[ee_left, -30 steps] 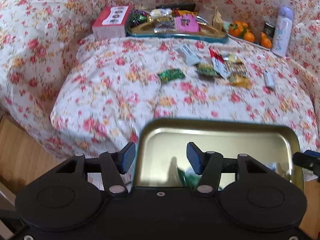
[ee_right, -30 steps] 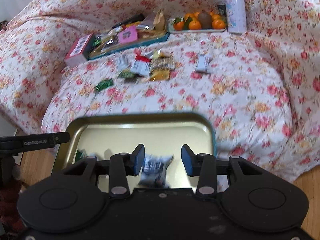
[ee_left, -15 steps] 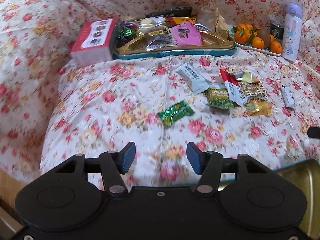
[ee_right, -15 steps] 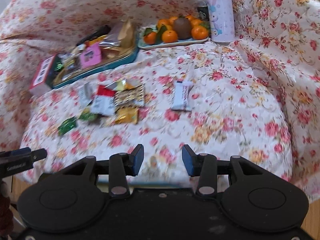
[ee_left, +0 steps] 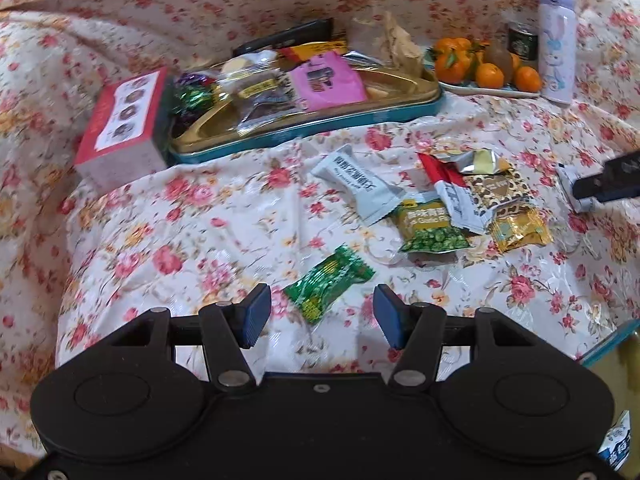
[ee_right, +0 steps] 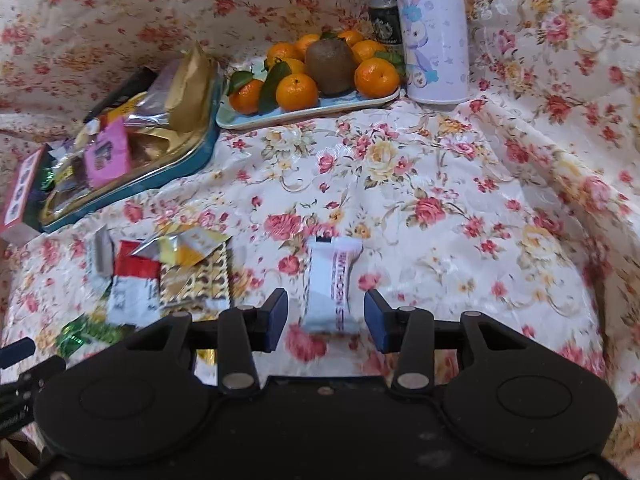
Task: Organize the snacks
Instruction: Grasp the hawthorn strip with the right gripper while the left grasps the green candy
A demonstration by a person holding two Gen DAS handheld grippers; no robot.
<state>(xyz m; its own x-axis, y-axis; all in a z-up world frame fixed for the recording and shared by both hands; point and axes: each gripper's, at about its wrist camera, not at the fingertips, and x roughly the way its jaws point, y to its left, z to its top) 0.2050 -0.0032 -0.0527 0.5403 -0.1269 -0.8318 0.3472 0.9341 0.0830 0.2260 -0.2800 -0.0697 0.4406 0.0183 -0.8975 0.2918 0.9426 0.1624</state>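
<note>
Loose snack packets lie on the floral cloth. A green candy wrapper (ee_left: 327, 282) sits just beyond my left gripper (ee_left: 322, 316), which is open above it with nothing between the pads. A white snack bar (ee_right: 331, 284) lies lengthwise between the jaws of my right gripper (ee_right: 326, 320); the pads stand apart from it, so that gripper is open. A cluster of packets (ee_left: 460, 200) lies to the right of the green wrapper, also seen as the packet cluster (ee_right: 168, 276) in the right wrist view. A gold tray (ee_left: 404, 102) at the back holds several snacks.
A red and white box (ee_left: 124, 124) stands left of the gold tray. A plate of oranges (ee_right: 316, 110) and a lilac bottle (ee_right: 434, 28) stand at the back right. A corner of a second gold tray (ee_left: 612, 344) shows at the lower right.
Both grippers moved forward from over the near gold tray onto the cloth. The left now hovers by the green wrapper, the right straddles the white bar. The near tray has dropped almost out of view.
</note>
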